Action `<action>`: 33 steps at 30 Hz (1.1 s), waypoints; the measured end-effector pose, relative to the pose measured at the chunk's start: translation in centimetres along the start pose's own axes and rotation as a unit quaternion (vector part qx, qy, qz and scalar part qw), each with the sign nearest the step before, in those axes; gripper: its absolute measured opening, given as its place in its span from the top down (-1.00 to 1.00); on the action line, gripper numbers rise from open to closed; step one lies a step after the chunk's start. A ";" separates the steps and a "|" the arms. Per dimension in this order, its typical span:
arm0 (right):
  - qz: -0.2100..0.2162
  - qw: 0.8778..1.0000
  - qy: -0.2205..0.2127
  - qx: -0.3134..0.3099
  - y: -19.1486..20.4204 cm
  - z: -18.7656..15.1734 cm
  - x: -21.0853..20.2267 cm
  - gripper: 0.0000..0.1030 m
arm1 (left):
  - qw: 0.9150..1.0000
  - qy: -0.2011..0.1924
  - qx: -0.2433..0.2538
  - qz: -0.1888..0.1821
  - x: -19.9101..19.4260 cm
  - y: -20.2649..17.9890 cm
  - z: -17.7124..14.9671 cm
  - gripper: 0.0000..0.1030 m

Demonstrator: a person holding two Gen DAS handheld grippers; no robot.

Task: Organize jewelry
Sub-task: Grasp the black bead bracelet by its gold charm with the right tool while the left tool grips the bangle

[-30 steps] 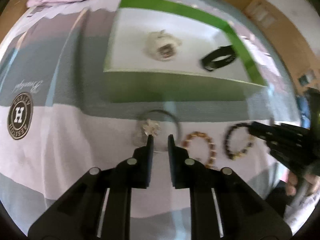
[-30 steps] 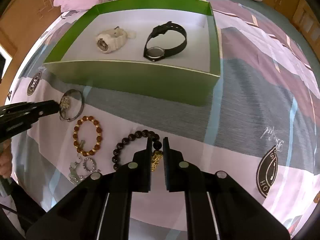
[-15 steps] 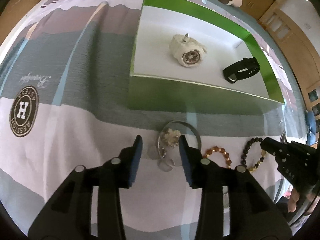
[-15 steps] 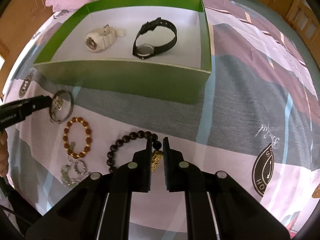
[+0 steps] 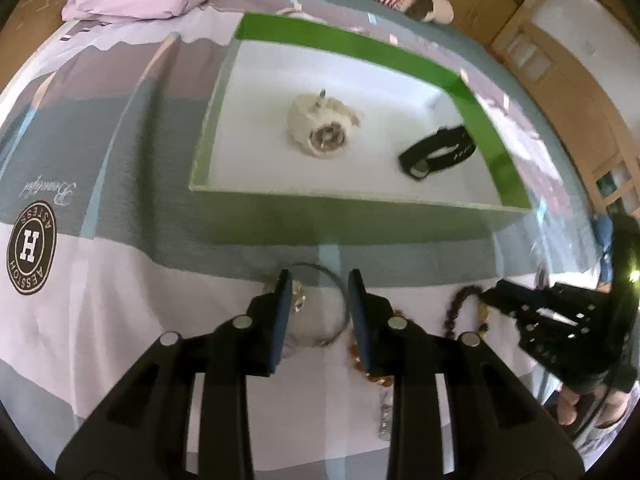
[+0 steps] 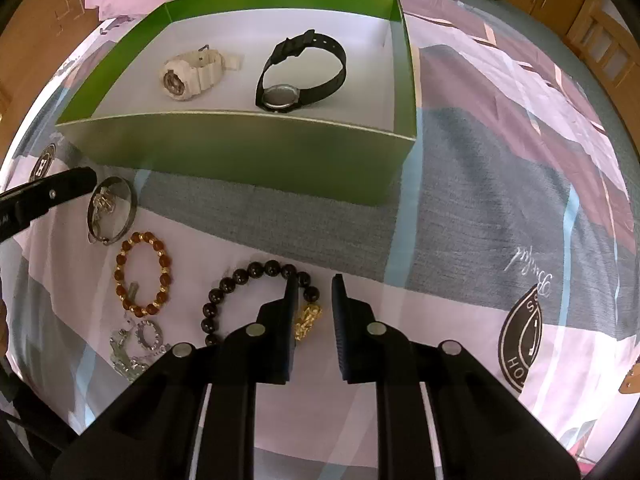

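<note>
A: What is seen at the fingers?

B: The left gripper (image 5: 318, 294) is held with its fingers parted, nothing gripped. A silver bangle (image 5: 334, 304) with a pale charm (image 5: 298, 300) is straddled by them on the bed. The right gripper (image 6: 314, 300) is likewise spread and empty; the gold charm (image 6: 308, 320) of a black bead bracelet (image 6: 256, 280) is framed between its fingers.

A: And further out?

B: An amber bead bracelet (image 6: 140, 272) is laid between the two pieces, and a small silver chain piece (image 6: 136, 344) is seen nearer the person. Beyond them, a green box (image 6: 240, 152) with a white floor is set on the bedspread (image 6: 480, 200). A white watch (image 6: 192, 74) and a black watch (image 6: 300, 72) are already lain inside it, well apart from each other.

A: Which step is judged to be in hand?

B: A pick-up is being prepared on both sides. With two watches boxed and four pieces outside, the task is judged under half done. Next, the fingers would need to be lowered and brought together on bangle and beads, then carried over the near wall. The thin bangle may slip on soft fabric.

A: Can any writing be read?

B: A round brown emblem (image 5: 31, 248) with a large "H" is printed on the bedspread; its ring lettering and the script beside it cannot be read with confidence.
</note>
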State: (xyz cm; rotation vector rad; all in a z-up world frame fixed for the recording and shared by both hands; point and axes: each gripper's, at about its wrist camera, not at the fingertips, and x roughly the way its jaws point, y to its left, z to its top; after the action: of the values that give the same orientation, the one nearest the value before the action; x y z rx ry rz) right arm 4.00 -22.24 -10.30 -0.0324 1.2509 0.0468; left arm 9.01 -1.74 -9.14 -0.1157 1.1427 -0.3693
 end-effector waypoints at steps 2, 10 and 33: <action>-0.001 1.000 0.004 -0.001 0.0 -0.1 0.2 0.68 | 1.000 0.015 -0.002 0.006 0.8 0.2 -0.2 0.46; -0.006 1.000 0.020 -0.006 -0.1 -0.2 1.3 0.68 | 0.999 0.040 -0.028 0.025 2.1 1.7 -0.3 0.40; 0.030 0.999 -0.018 0.033 -1.9 0.3 -1.6 0.79 | 0.999 -0.026 -0.027 -0.007 -3.2 1.5 0.4 0.76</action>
State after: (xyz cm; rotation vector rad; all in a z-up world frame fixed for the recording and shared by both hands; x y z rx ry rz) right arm 3.85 -24.13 -8.73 0.0631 1.2157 0.0577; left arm 8.52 0.70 -6.67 -0.1809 1.1005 -0.3462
